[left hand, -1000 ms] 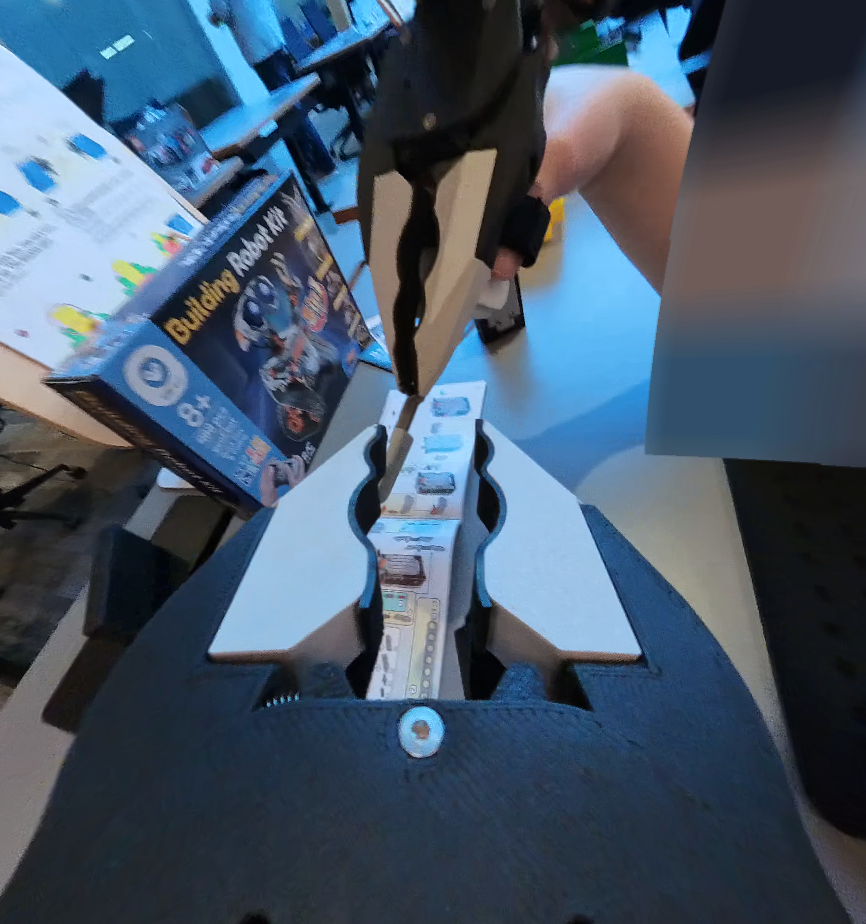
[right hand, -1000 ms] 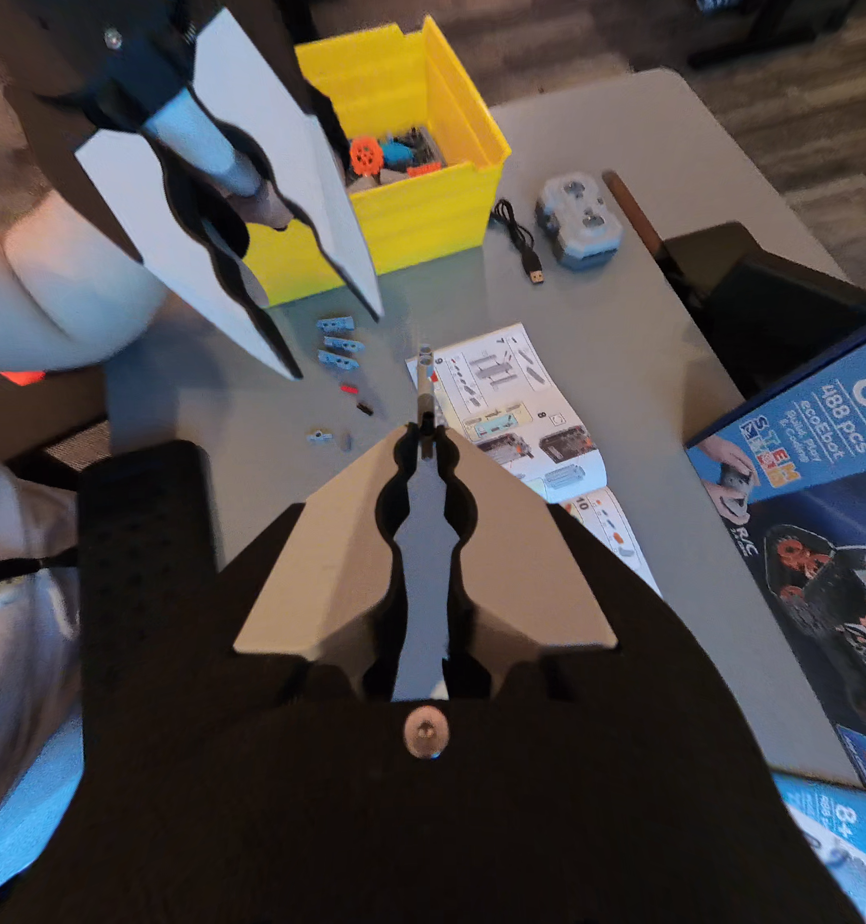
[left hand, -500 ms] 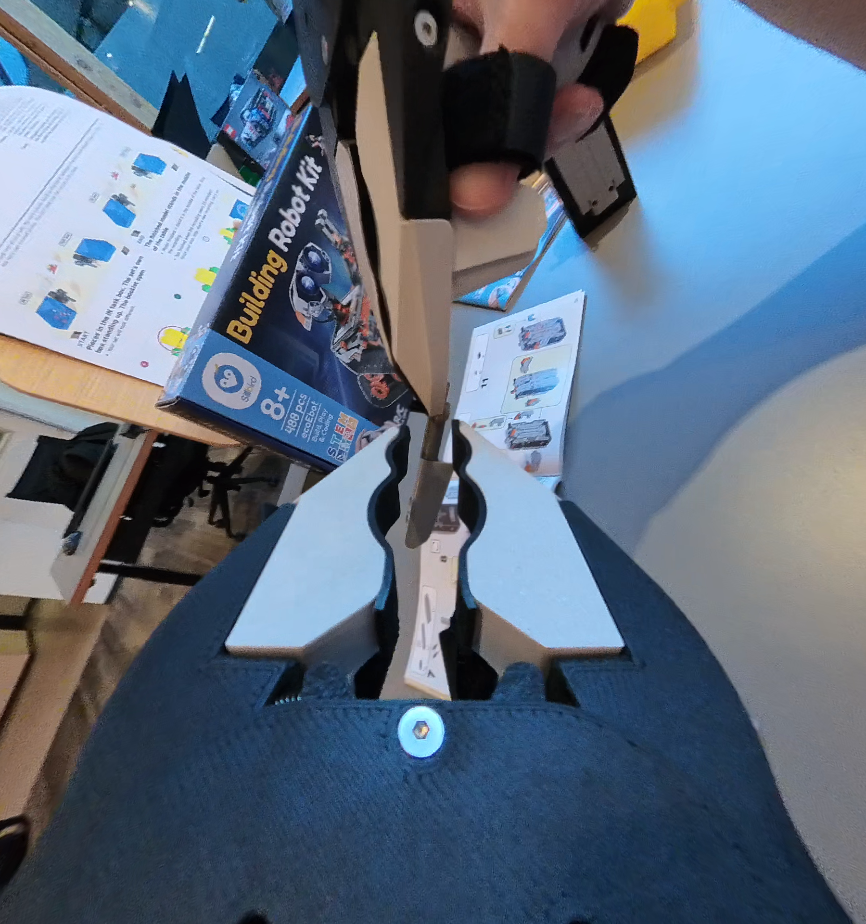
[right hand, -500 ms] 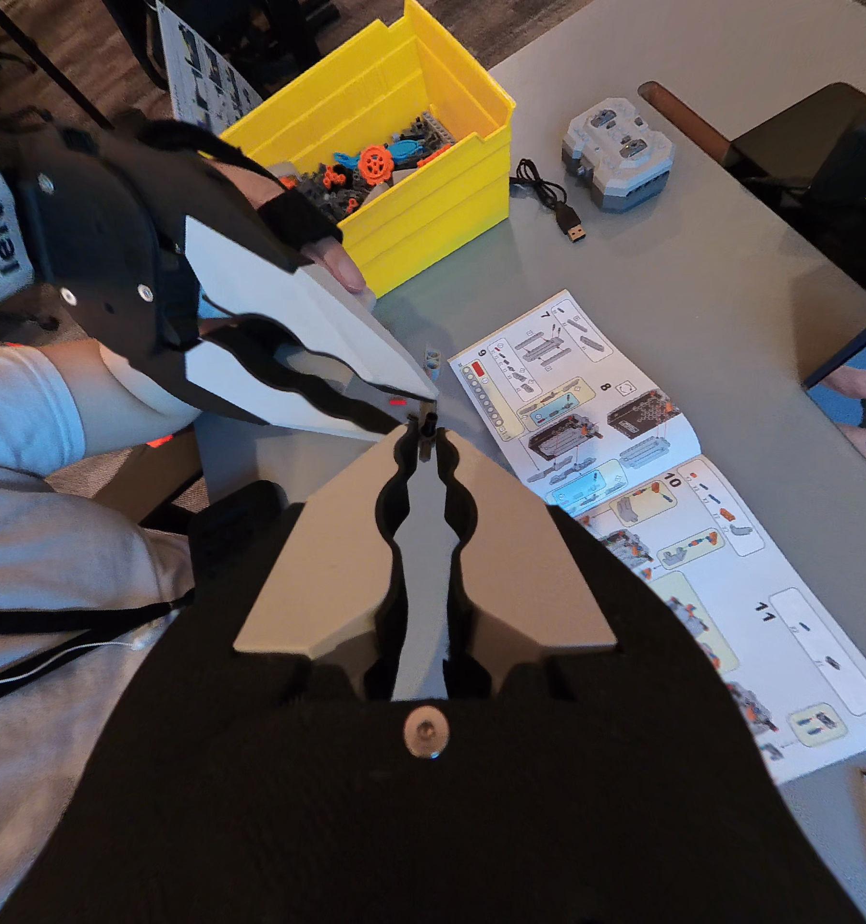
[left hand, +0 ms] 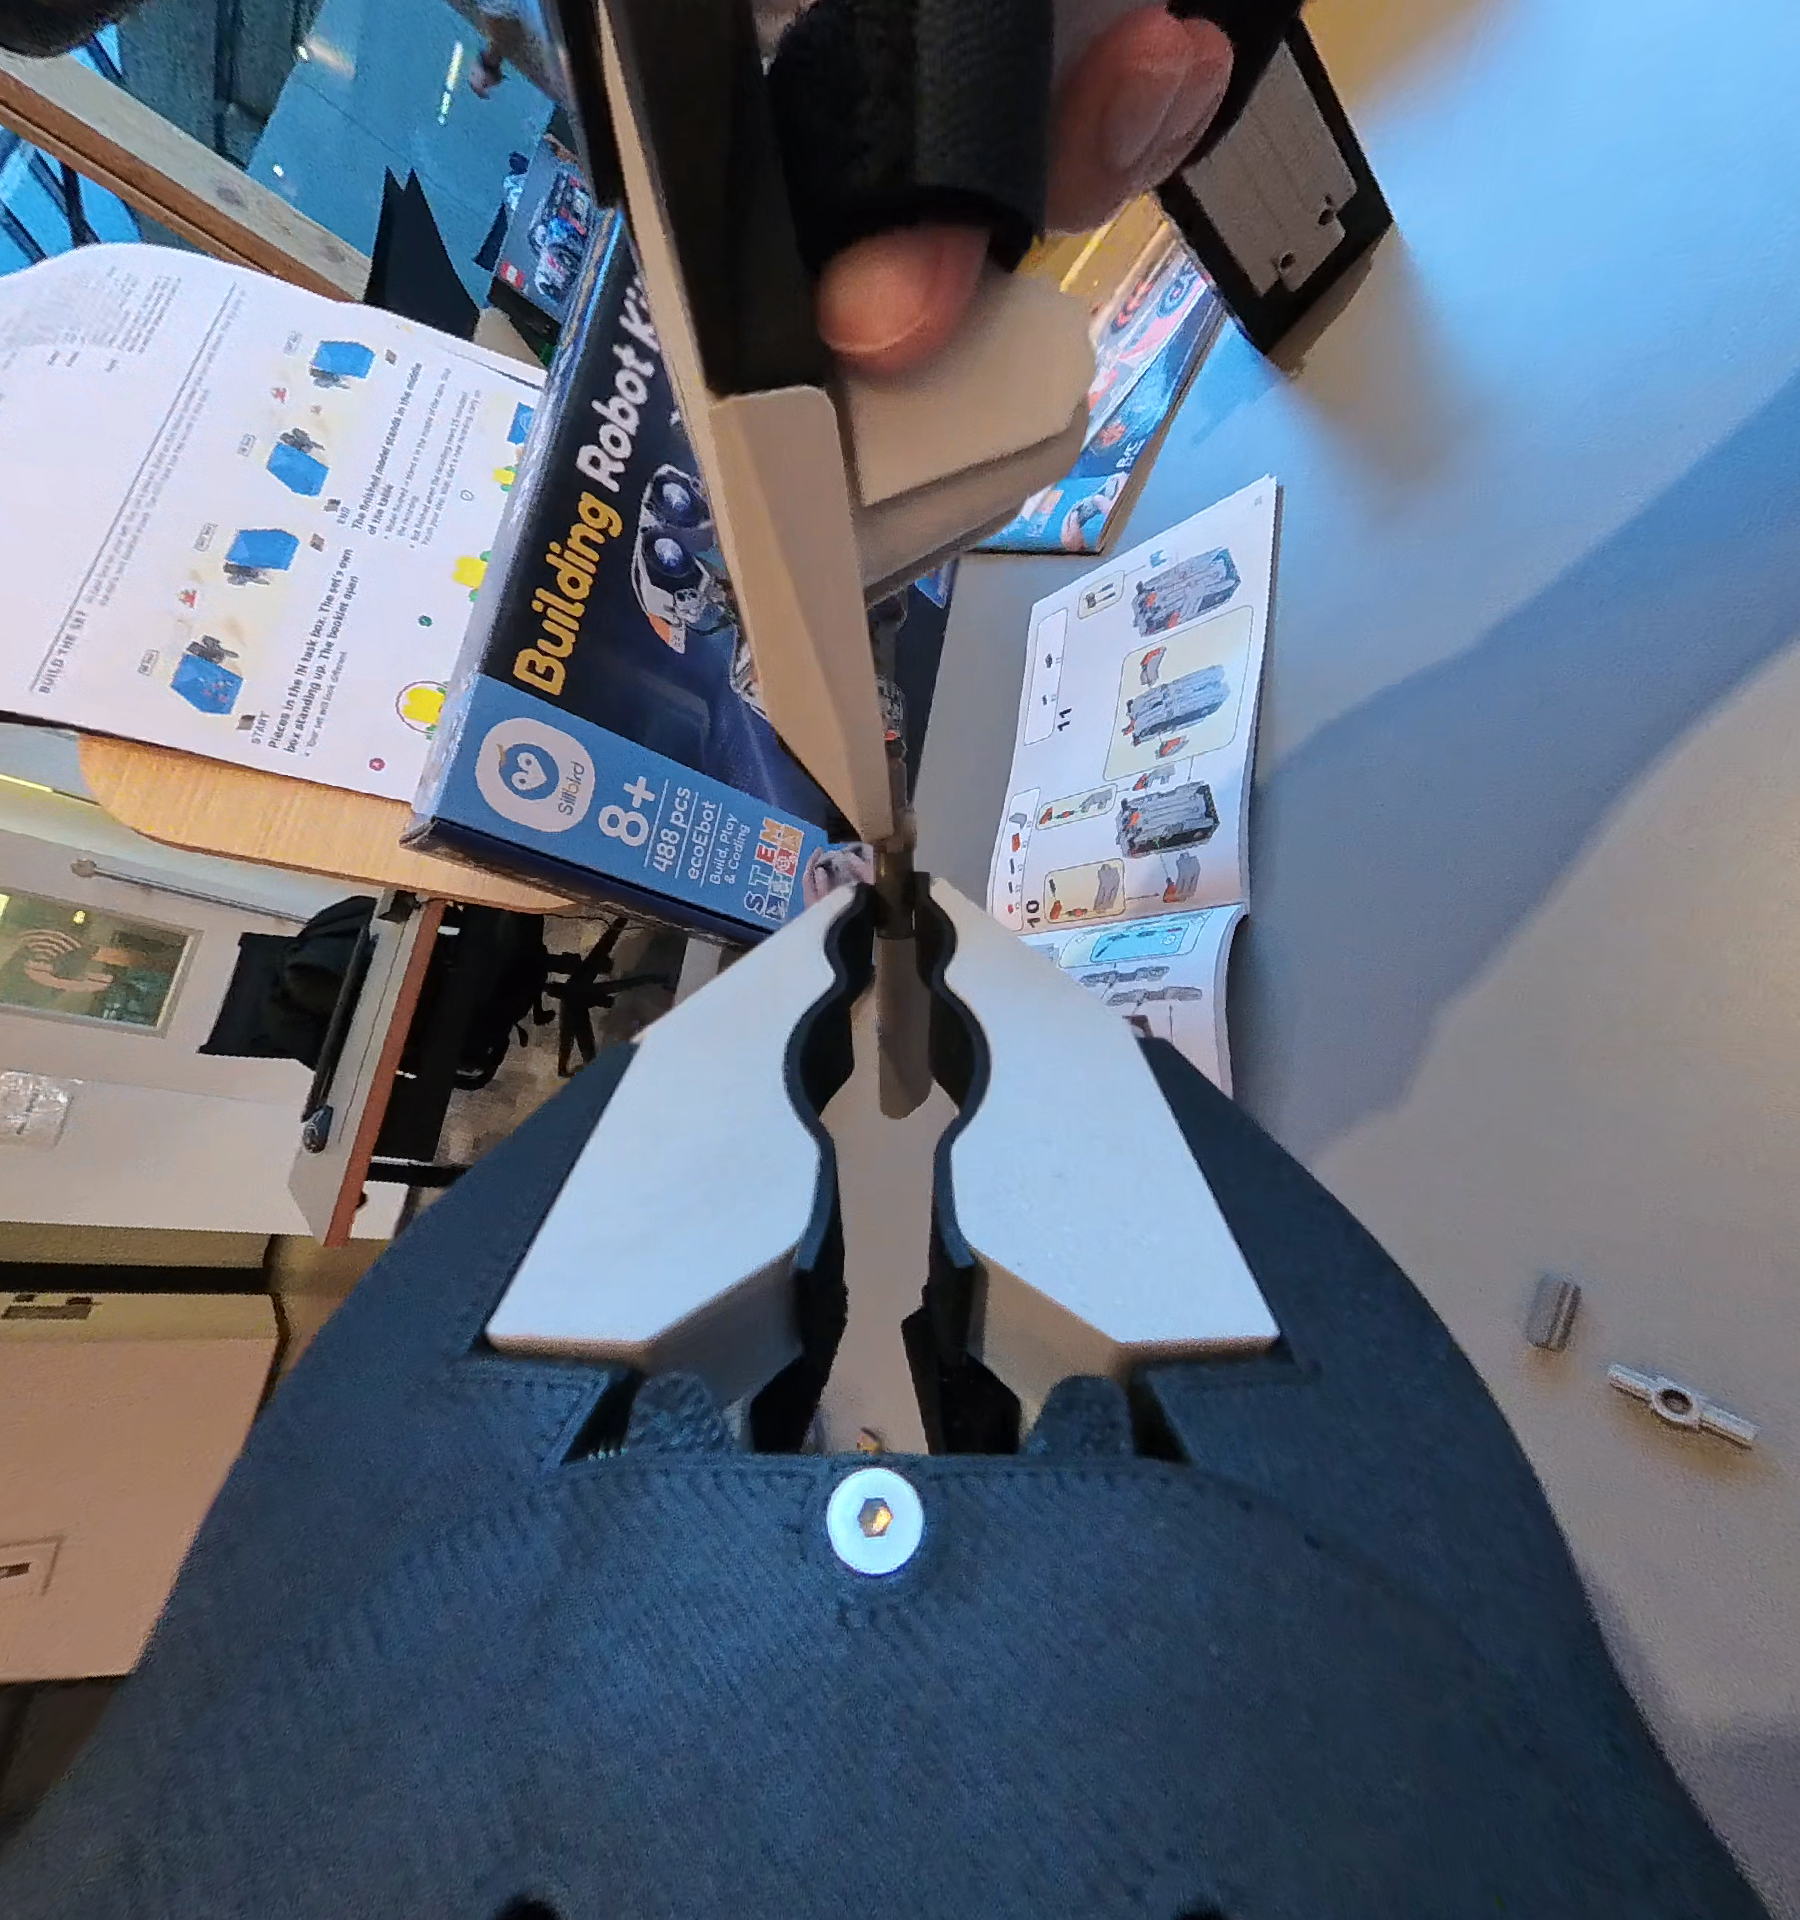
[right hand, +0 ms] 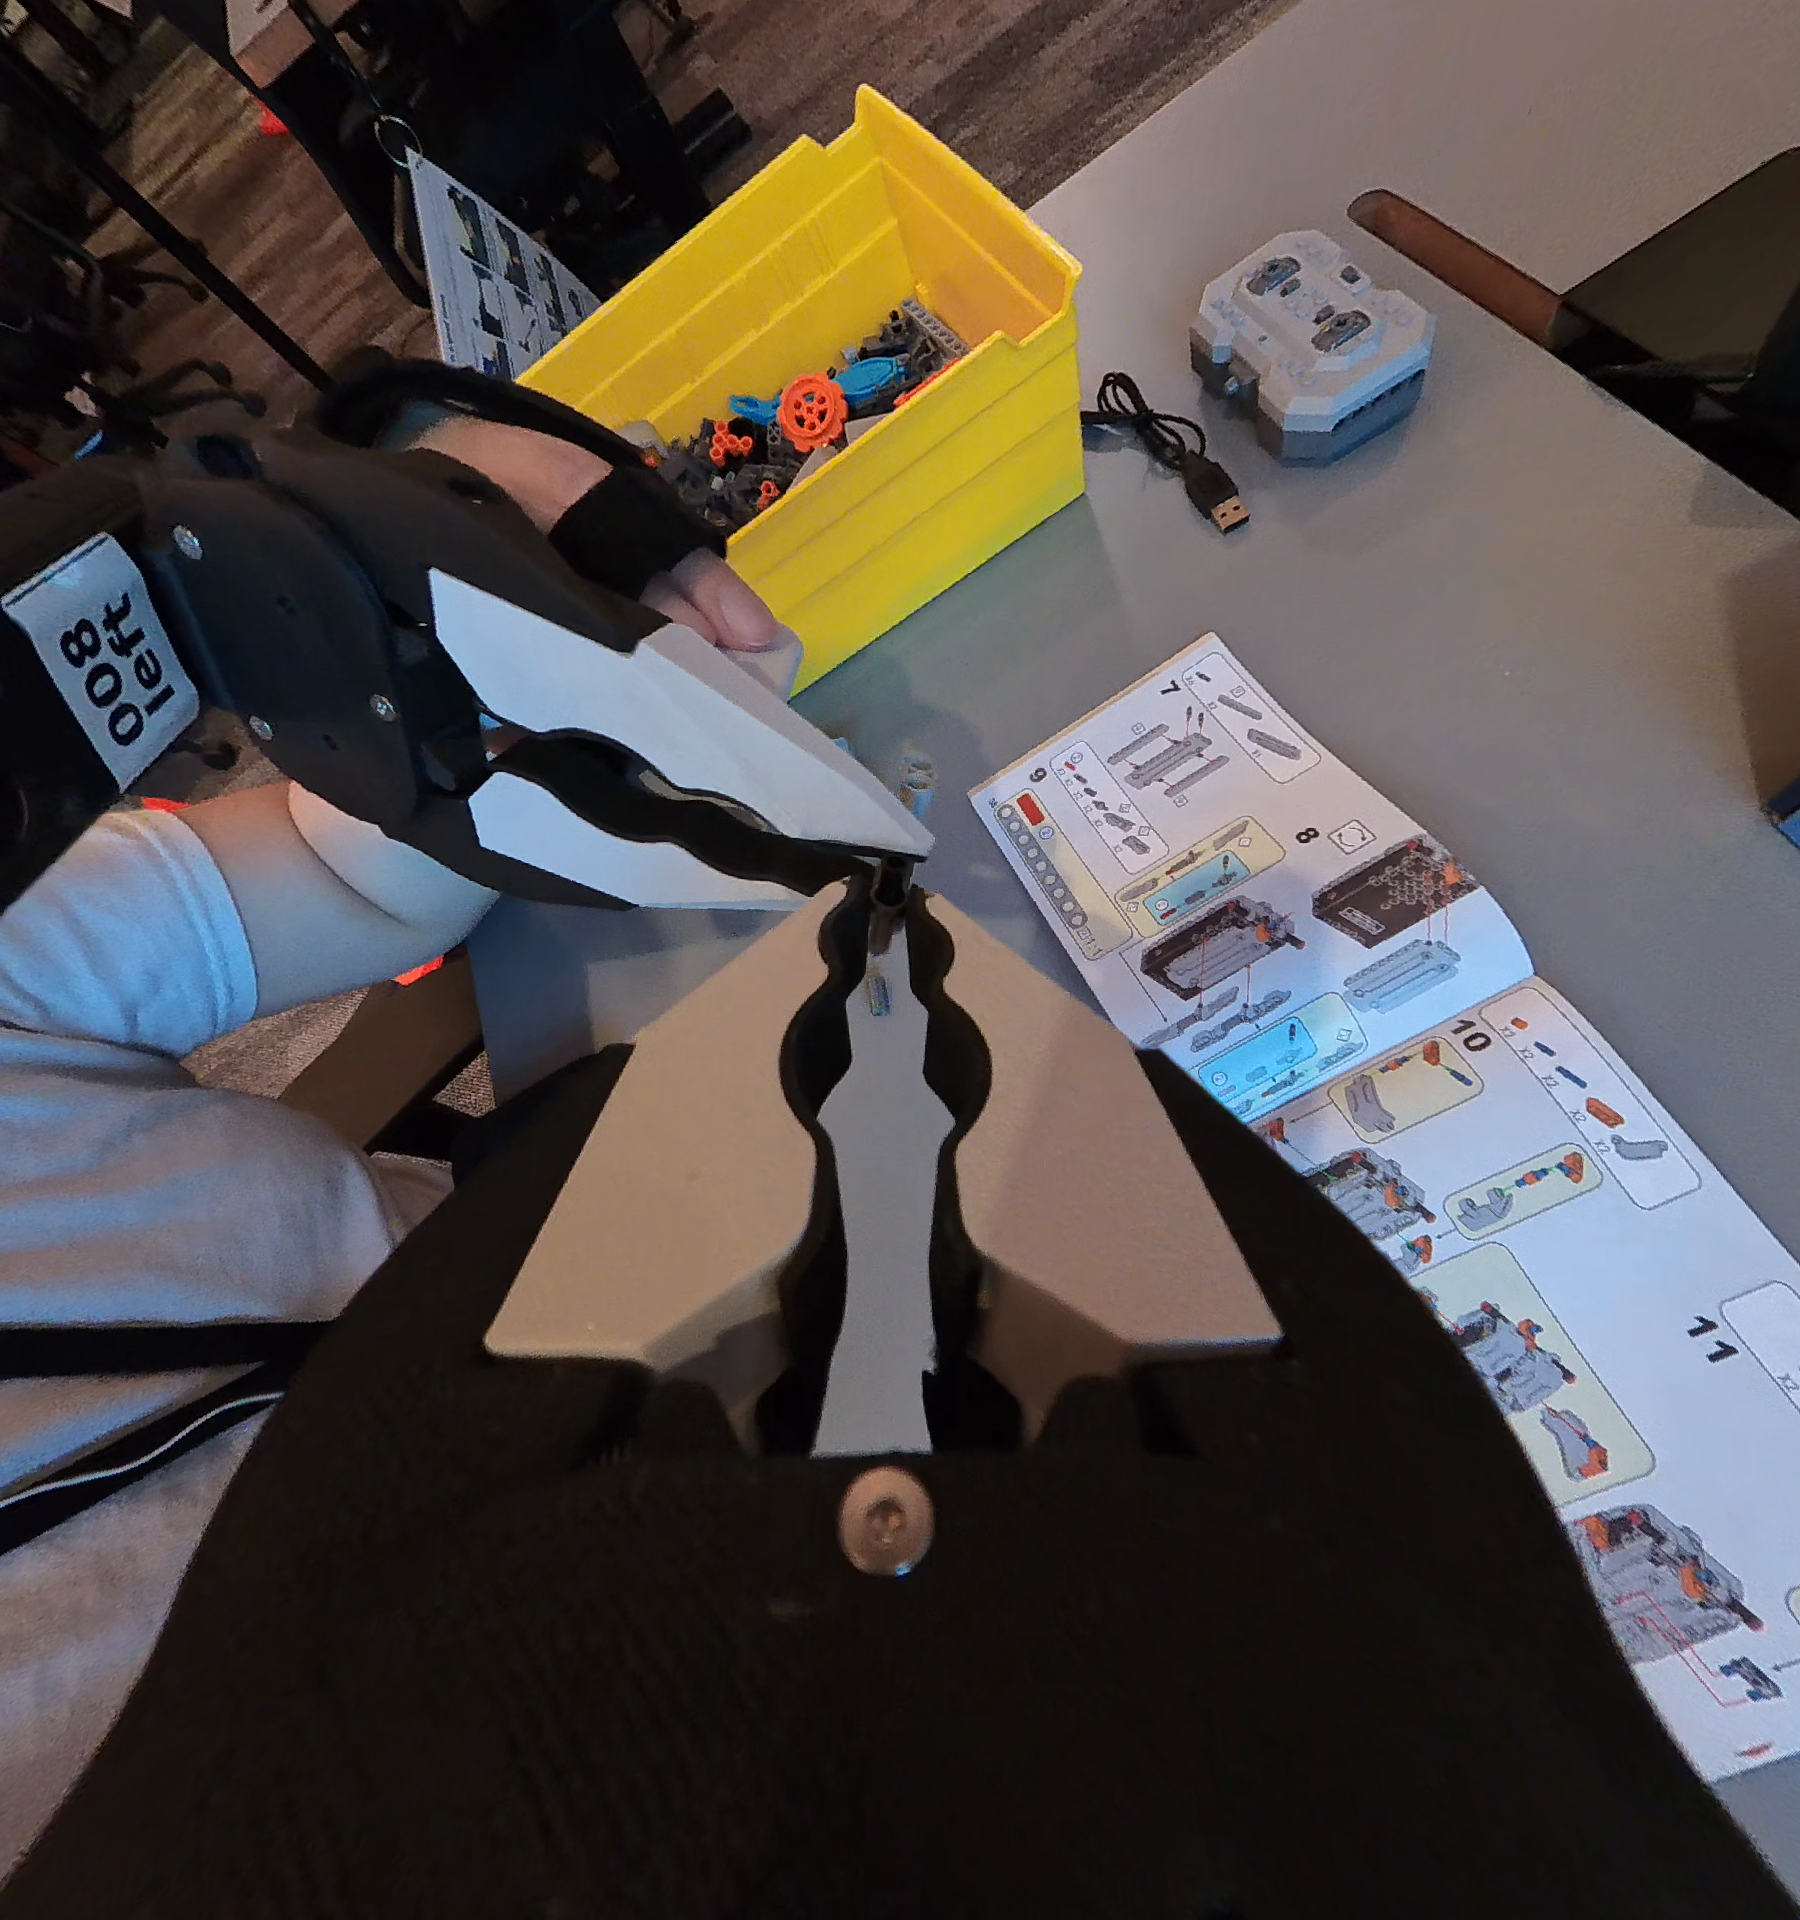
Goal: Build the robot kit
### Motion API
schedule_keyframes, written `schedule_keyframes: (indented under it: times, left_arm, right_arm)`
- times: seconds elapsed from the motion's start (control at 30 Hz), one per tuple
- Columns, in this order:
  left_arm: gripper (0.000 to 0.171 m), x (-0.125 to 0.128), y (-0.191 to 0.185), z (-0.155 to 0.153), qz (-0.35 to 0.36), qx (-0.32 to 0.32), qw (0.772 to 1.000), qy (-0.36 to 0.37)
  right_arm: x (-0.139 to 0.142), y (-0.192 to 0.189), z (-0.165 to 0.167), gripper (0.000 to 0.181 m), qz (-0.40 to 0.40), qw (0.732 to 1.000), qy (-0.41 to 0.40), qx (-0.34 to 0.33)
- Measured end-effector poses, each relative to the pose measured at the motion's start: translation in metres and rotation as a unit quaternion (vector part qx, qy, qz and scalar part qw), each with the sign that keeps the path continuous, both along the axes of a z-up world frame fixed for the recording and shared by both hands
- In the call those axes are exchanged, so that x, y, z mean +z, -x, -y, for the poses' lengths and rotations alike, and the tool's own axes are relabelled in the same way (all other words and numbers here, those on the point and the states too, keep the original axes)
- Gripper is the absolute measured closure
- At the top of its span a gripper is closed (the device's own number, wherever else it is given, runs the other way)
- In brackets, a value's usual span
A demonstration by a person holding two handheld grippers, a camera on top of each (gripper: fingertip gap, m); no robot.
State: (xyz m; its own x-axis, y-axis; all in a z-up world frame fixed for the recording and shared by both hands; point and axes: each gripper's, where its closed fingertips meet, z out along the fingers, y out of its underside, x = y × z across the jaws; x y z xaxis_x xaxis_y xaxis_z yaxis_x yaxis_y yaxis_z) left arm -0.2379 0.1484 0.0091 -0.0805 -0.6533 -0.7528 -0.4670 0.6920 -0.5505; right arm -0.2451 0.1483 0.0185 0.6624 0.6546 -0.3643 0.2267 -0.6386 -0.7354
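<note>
My right gripper (right hand: 888, 894) is shut on a thin dark grey rod (right hand: 885, 906) that sticks out past its tips. My left gripper (left hand: 891, 904) has its fingertips closed around the same rod (left hand: 896, 1039), which lies along the gap between its fingers. The two grippers meet tip to tip above the grey table (right hand: 1498, 623). In the left wrist view the right gripper (left hand: 880, 826) comes down from above, held by a gloved hand. In the right wrist view the left gripper (right hand: 901, 852) comes in from the left.
A yellow bin (right hand: 937, 468) with several small parts stands at the back. A grey remote unit (right hand: 1311, 343) and a USB cable (right hand: 1176, 447) lie beside it. An open instruction booklet (right hand: 1395, 935) lies to the right. A blue kit box (left hand: 615, 675) stands behind, and two small grey parts (left hand: 1680, 1403) lie on the table. My left and right fingertips are right by each other. From either gripper's tips it is about 35 centimeters to the grey remote unit (right hand: 1311, 343).
The grippers have come together tip to tip. The left gripper's fingers, wide open a second ago, have closed on the rod that the right gripper carried in.
</note>
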Motion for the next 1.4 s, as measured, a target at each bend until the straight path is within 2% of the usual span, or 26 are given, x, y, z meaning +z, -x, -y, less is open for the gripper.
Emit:
schedule_keyframes:
  times: [0.13,0.2,0.27,0.4,0.5,0.6,0.67,0.73,0.9,0.97,1.17,1.27,1.33,1.4]
  left_arm:
    - [0.167,0.003,0.003,-0.002,0.005,-0.002,1.0,0.021]
    - [0.167,0.008,0.005,-0.003,0.016,0.001,0.999,0.034]
    - [0.167,0.015,0.006,-0.004,0.034,0.0,0.998,0.052]
    - [0.167,0.034,0.005,-0.005,0.099,0.003,0.985,0.139]
    - [0.167,0.049,0.002,-0.008,0.169,-0.001,0.95,0.261]
    - [0.167,0.062,0.0,-0.005,0.23,-0.033,0.885,0.403]
    - [0.167,0.068,0.001,-0.007,0.256,-0.053,0.837,0.48]
    - [0.167,0.072,0.003,-0.009,0.273,-0.071,0.8,0.529]
    - [0.167,0.073,0.006,-0.006,0.254,-0.101,0.756,0.595]
    - [0.167,0.073,0.007,0.0,0.237,-0.113,0.748,0.61]
    - [0.167,0.065,0.009,0.011,0.176,-0.111,0.744,0.635]
    - [0.167,0.066,0.011,0.012,0.17,-0.11,0.739,0.643]
    - [0.167,0.064,0.012,0.011,0.162,-0.106,0.739,0.646]
    - [0.167,0.063,0.013,0.013,0.149,-0.109,0.734,0.654]
  right_arm:
    - [0.008,0.009,0.0,0.172,-0.006,0.999,-0.036,0.018]
    - [0.015,0.014,0.003,0.159,-0.018,0.998,-0.054,0.031]
    - [0.021,0.013,0.0,0.154,-0.014,0.996,-0.078,0.026]
    - [0.05,0.009,-0.005,0.139,-0.016,0.982,-0.186,0.03]
    - [0.084,0.001,-0.005,0.137,-0.019,0.951,-0.309,0.019]
    - [0.105,-0.011,-0.006,0.138,-0.036,0.929,-0.369,-0.009]
    - [0.106,-0.016,-0.011,0.139,-0.062,0.931,-0.358,-0.02]
    - [0.098,-0.017,-0.017,0.14,-0.09,0.941,-0.327,-0.018]
    - [0.083,-0.005,-0.024,0.143,-0.165,0.95,-0.264,0.012]
    - [0.08,0.0,-0.025,0.144,-0.188,0.95,-0.249,0.02]
    - [0.071,0.015,-0.018,0.148,-0.243,0.948,-0.191,0.071]
    - [0.068,0.02,-0.014,0.153,-0.27,0.945,-0.158,0.095]
    - [0.067,0.022,-0.01,0.165,-0.282,0.942,-0.141,0.11]
    - [0.065,0.024,-0.009,0.167,-0.287,0.942,-0.128,0.118]
